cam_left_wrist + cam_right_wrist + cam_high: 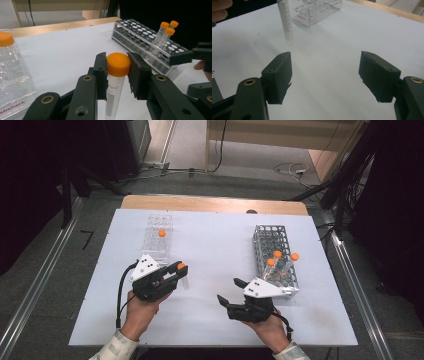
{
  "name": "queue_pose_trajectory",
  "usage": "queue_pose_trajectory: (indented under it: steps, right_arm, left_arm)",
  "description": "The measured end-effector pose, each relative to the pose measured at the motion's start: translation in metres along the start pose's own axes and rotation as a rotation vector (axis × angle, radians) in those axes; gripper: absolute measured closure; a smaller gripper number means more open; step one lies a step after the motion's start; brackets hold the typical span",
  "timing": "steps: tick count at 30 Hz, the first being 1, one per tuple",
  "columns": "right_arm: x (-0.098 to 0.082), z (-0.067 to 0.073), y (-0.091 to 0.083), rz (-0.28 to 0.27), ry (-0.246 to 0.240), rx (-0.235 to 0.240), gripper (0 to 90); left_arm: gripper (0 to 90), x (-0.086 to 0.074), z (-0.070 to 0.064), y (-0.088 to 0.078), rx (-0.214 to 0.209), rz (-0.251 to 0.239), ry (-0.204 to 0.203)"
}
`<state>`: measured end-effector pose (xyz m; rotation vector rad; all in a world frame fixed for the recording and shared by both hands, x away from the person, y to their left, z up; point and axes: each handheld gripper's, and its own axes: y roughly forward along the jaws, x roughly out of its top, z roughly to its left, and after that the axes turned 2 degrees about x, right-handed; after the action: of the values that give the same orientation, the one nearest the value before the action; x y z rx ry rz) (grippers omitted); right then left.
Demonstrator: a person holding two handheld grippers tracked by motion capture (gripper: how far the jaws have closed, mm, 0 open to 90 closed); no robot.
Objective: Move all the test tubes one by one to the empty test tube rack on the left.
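Note:
My left gripper (181, 270) is shut on the orange cap of a clear tube (185, 281), which hangs upright just above the white table cover. In the left gripper view both pads press on the sides of the cap (118, 63), and the tube's printed body (113, 97) runs down between the jaws. My right gripper (227, 290) stands open to the right of it, over bare cover, with nothing between its fingers (325, 72). In the right gripper view the held tube (285, 22) shows at the upper left.
A clear plastic rack (157, 242) behind the left gripper holds one orange-capped tube (161, 233). A metal grid rack (267, 240) at the right holds three orange-capped tubes (280, 260). The white cover (215, 245) lies on a wooden table (215, 203).

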<state>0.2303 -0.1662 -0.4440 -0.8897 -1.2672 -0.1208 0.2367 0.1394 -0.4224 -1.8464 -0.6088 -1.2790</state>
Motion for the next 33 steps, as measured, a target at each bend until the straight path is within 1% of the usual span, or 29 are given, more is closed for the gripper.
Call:
queue_pose_trajectory:
  steps: [3, 7, 12, 16, 17, 21, 25, 33]
  right_arm:
    - [-0.009, -0.007, -0.015, -0.007, 0.013, -0.017, 25.1]
    - [-0.017, -0.014, -0.036, -0.031, 0.04, -0.036, 25.1]
    - [-0.026, -0.021, -0.06, -0.056, 0.07, -0.063, 25.1]
    - [-0.032, -0.027, -0.075, -0.078, 0.095, -0.089, 25.2]
    - [-0.033, -0.028, -0.077, -0.08, 0.105, -0.094, 25.2]
    - [-0.037, -0.032, -0.081, -0.081, 0.119, -0.106, 25.3]
    - [-0.037, -0.033, -0.081, -0.082, 0.121, -0.109, 25.3]
    - [-0.037, -0.037, -0.082, -0.086, 0.133, -0.117, 25.7]
  left_arm:
    - [69.6, 0.001, 0.004, -0.002, 0.015, -0.003, -0.007]
    - [69.7, 0.004, 0.011, -0.006, 0.035, -0.009, -0.022]
    - [69.8, 0.01, 0.023, -0.011, 0.078, -0.02, -0.04]
    - [69.8, 0.018, 0.033, -0.015, 0.115, -0.029, -0.041]
    - [69.8, 0.021, 0.036, -0.016, 0.125, -0.03, -0.043]
    - [69.8, 0.029, 0.048, -0.017, 0.163, -0.034, -0.055]
    - [69.8, 0.036, 0.058, -0.015, 0.196, -0.035, -0.062]
    - [69.8, 0.046, 0.074, -0.011, 0.246, -0.032, -0.072]
